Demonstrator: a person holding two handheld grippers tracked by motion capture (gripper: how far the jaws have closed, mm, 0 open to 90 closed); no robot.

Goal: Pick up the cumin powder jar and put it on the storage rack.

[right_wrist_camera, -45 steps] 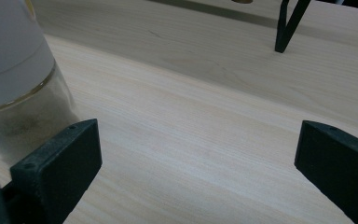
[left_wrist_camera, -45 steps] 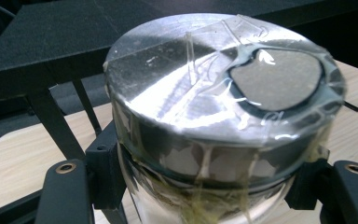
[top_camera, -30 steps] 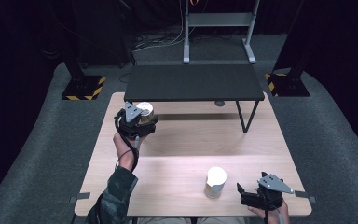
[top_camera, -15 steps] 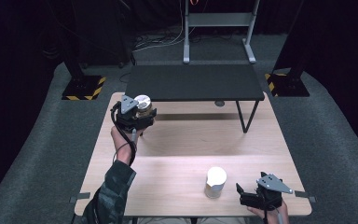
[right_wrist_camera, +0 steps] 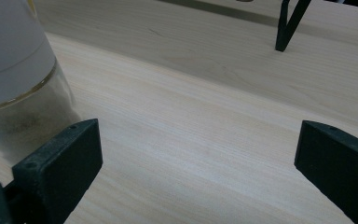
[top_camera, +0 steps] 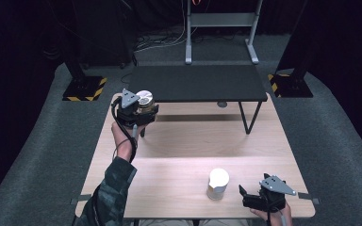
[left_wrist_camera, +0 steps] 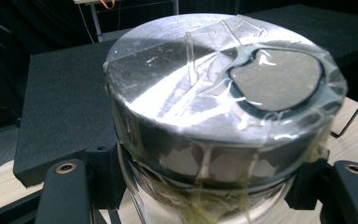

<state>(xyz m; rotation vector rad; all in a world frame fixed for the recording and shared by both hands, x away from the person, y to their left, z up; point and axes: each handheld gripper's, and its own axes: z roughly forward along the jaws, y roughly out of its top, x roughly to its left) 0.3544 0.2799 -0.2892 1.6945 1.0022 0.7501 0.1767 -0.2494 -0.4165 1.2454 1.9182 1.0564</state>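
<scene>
a glass jar with a silver metal lid (top_camera: 144,100) is held by the left gripper (top_camera: 139,113) at the far left of the wooden table (top_camera: 188,141), just in front of the low black shelf (top_camera: 195,82). in the left gripper view the jar (left_wrist_camera: 219,116) is seen clamped between the two black jaws just below the lid, and clear tape or film is stretched over the lid and down its side. the jar is judged to be rigid and fairly weighty for its size, with smooth glass that could slip and would break if dropped; the taped band under the lid is judged the surest place for a grip, since the lid's rim would stop it sliding downward. the right gripper (top_camera: 257,200) is rested at the near right edge of the table with its jaws spread wide and nothing between them. a second jar with a white lid (top_camera: 218,183) is stood just beside it, and in the right gripper view its glass wall (right_wrist_camera: 18,88) is seen close by the left jaw.
</scene>
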